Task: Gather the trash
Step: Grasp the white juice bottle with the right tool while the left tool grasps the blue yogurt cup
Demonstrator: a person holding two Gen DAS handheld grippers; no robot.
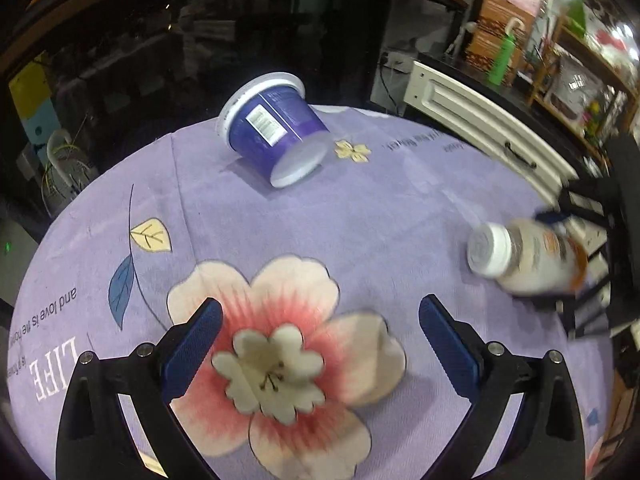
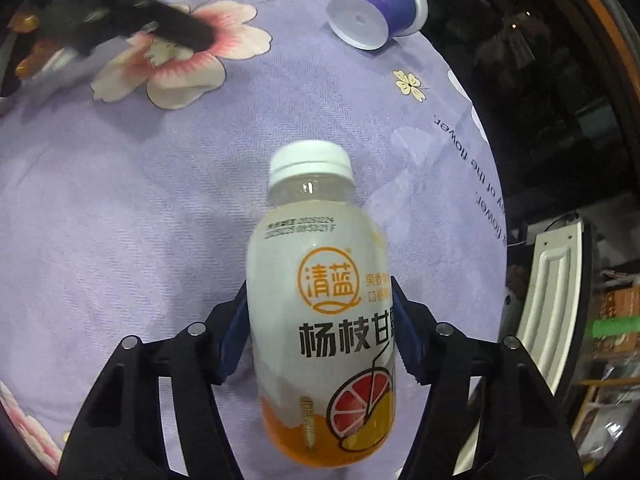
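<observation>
Right hand-held gripper [image 2: 320, 332] clamps a bottle [image 2: 320, 320] labelled 清蓝; left hand-held gripper [image 1: 320, 332] gapes empty over the bench [image 1: 400, 220], near the tipped purple tub [image 1: 276, 132] by the far edge

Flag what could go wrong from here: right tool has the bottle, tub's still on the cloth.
1. The right tool grips the bottle on its smooth label, neck projecting well past the fingers; a fast swing could make it slip or pivot.
2. The blue tub lies tipped on its side near the far table edge; a nudge from the open left tool might roll it off.
3. The loose purple tablecloth could snag a low finger.
</observation>
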